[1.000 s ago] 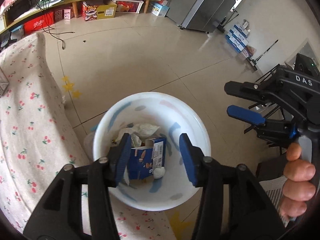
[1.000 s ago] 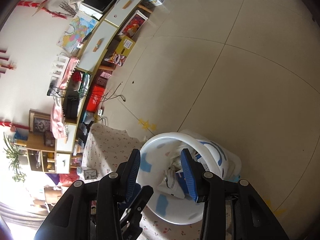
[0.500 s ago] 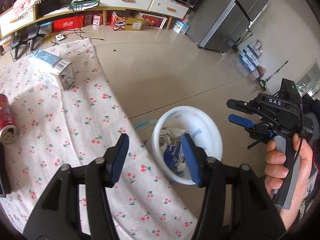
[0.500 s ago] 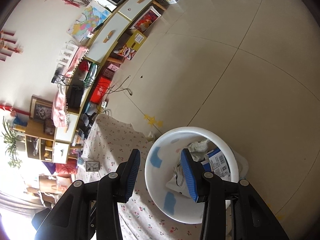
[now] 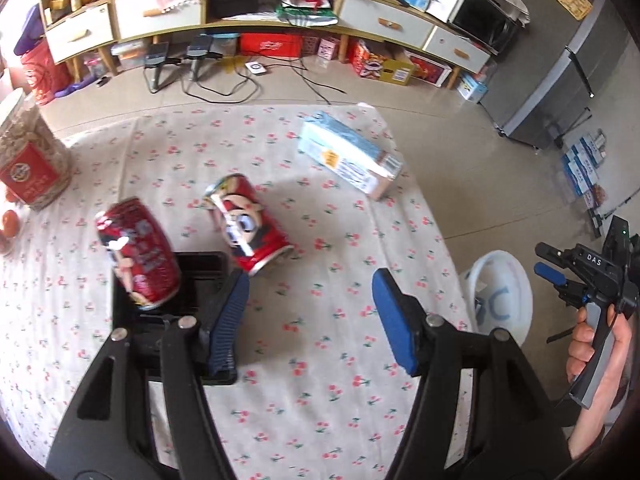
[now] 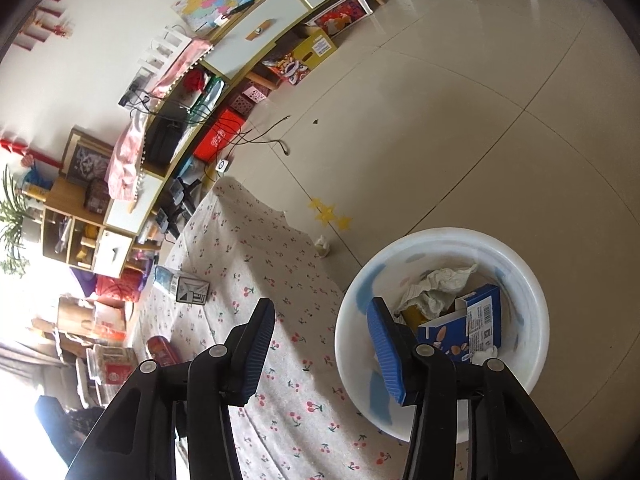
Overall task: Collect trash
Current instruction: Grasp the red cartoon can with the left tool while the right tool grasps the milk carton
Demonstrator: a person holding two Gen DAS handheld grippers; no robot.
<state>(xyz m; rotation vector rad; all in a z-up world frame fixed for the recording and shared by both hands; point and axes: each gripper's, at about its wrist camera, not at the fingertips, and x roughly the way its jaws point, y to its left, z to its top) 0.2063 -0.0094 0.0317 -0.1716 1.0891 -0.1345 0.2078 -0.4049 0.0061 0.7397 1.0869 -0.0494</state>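
Trash is sitting in two places: some in the bin (image 6: 440,236) on the floor at the table's edge, some on the table (image 5: 320,360) itself. I am holding my left claw (image 5: 310,320) over the cherry-print cloth with its jaws spread wide and nothing between them. Just ahead of its left finger (image 5: 228,320) a red can (image 5: 248,220) is lying on its side, and a second can (image 5: 138,252) is resting to its left, on the edge of a black tray (image 5: 200,264). That tray is lying right under my left finger, so it is crowding the path to both cans. Farther off, near the table's far corner, a pale blue carton (image 5: 348,156) is lying flat, well apart from the cans. A jar (image 5: 30,160) with a red label is standing at the far left edge.

My right claw (image 6: 320,344) is hanging over the seam between table and bin, also wide open and holding nothing; in the left view I am seeing it (image 5: 556,276) gripped in the right hand (image 5: 600,344) beside the bin (image 5: 500,292). Inside the bin a blue box (image 6: 468,328) and crumpled paper (image 6: 440,288) are lying together, the right finger (image 6: 384,348) covering part of them. A small paper wad (image 6: 322,246) is lying on the floor near the table corner.
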